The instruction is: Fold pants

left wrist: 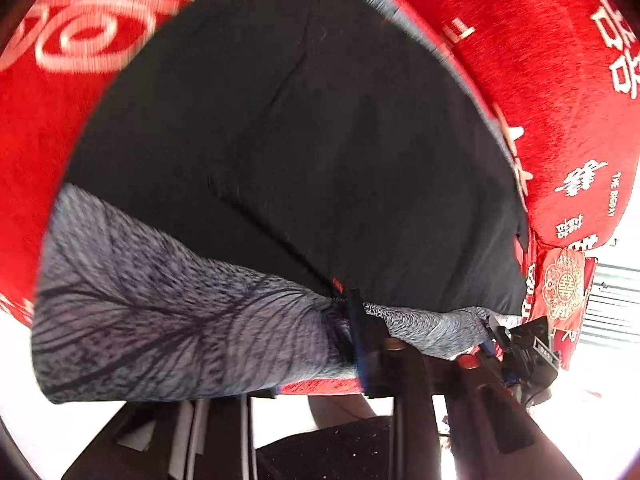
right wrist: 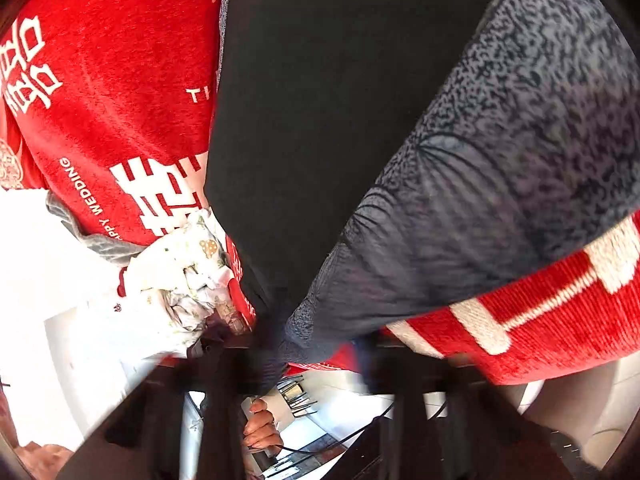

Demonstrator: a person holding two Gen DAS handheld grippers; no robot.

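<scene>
**A:** Where are the pants right now?

**B:** The pants [left wrist: 304, 128] fill the centre of my left view, black cloth spread over the red blanket [left wrist: 552, 80], with a grey speckled lining turned out along the lower left. In my right view the same black cloth [right wrist: 320, 100] runs up the middle and the grey side [right wrist: 520, 160] takes the right half.

**A:** And your claws?

**B:** My left gripper [left wrist: 360, 320] is clenched on a bunched edge of the pants, low and centre; the cloth puckers right at the tip. My right gripper [right wrist: 276, 340] sits at the bottom centre where the fabric gathers to a point. It looks pinched there, but that patch is blurred and dark, so I cannot tell for sure.

**A:** So what makes this step go well?

**B:** I judge I'm mid-fold, carrying an edge across. I'd keep both corners level and taut so the layer lays flat, line edge on edge, and avoid dragging the blanket or that crumpled white cloth [right wrist: 188, 272] at lower left. Release only once the fabric rests flat.
</scene>
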